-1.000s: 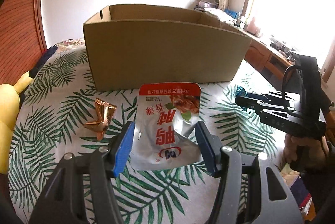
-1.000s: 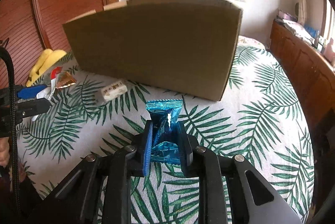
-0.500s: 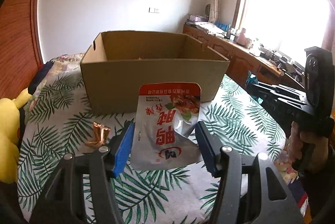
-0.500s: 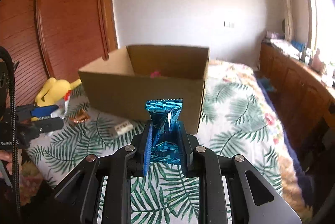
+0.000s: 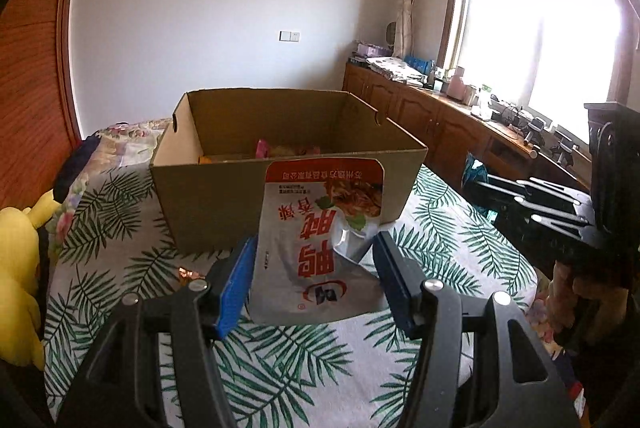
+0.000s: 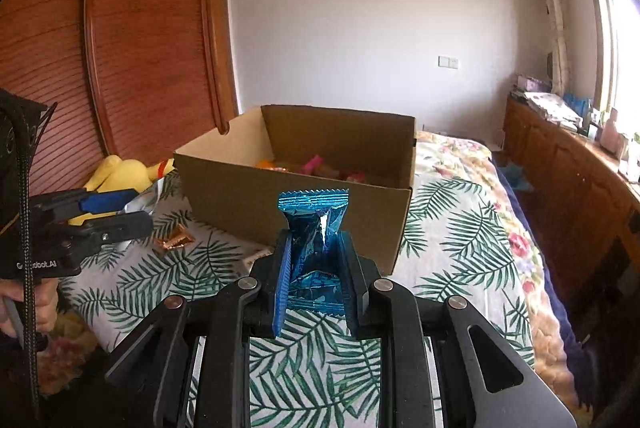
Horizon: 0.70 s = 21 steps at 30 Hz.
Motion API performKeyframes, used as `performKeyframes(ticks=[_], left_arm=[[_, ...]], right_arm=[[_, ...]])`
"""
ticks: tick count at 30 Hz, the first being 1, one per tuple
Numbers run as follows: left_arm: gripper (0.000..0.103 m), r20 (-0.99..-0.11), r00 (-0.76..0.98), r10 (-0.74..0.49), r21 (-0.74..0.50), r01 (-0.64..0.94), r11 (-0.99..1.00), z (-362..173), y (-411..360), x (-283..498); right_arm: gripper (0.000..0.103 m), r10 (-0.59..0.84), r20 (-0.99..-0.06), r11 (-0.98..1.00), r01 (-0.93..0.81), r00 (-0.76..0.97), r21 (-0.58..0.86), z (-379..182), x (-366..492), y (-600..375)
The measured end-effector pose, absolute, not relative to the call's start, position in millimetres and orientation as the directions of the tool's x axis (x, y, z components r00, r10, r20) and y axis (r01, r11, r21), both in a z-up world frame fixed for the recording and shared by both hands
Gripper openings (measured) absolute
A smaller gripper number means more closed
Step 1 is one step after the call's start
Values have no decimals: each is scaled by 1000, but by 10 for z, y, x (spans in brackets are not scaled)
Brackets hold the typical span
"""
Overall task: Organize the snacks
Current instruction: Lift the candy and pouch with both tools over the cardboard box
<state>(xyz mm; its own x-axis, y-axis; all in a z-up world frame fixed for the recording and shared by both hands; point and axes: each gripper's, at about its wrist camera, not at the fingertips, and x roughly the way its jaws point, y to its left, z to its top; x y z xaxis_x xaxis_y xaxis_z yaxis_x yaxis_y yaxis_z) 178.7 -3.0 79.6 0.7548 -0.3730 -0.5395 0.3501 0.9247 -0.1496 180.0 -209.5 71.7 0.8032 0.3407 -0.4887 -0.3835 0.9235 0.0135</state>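
My left gripper [image 5: 316, 248] is shut on a silver snack pouch with red print [image 5: 320, 240] and holds it above the bed, in front of an open cardboard box [image 5: 224, 200]. My right gripper [image 6: 314, 244] is shut on a blue foil snack packet [image 6: 314, 220], raised in front of the same box [image 6: 240, 196]. Several colourful snacks lie inside the box [image 6: 316, 166]. A copper-foil snack [image 6: 174, 238] and a small white packet [image 6: 256, 258] lie on the leaf-print bedspread, the packet partly hidden by my fingers.
A yellow plush toy [image 5: 16, 268] lies at the bed's left edge. A wooden cabinet [image 5: 440, 124] with clutter runs along the window side. A wooden wardrobe [image 6: 140, 48] stands behind the box. The bedspread [image 5: 300, 368] stretches around the box.
Both grippers have risen with their snacks, so the box's inside now shows. The copper-foil snack has dropped nearly out of sight behind my left fingers.
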Motion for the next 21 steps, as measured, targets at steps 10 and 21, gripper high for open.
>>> performKeyframes(ticks=[10,21], left_arm=[[58,-527,771,-358,-119,350,929,956,-103,2064],[58,-538,782,-314,-86,319,944,1022,-137,2441]], right_arm=[[20,342,-499,924,-382,796,25,801,2084,-2018],[20,333,-523,928,-371,785,34,864,2412,-1951]])
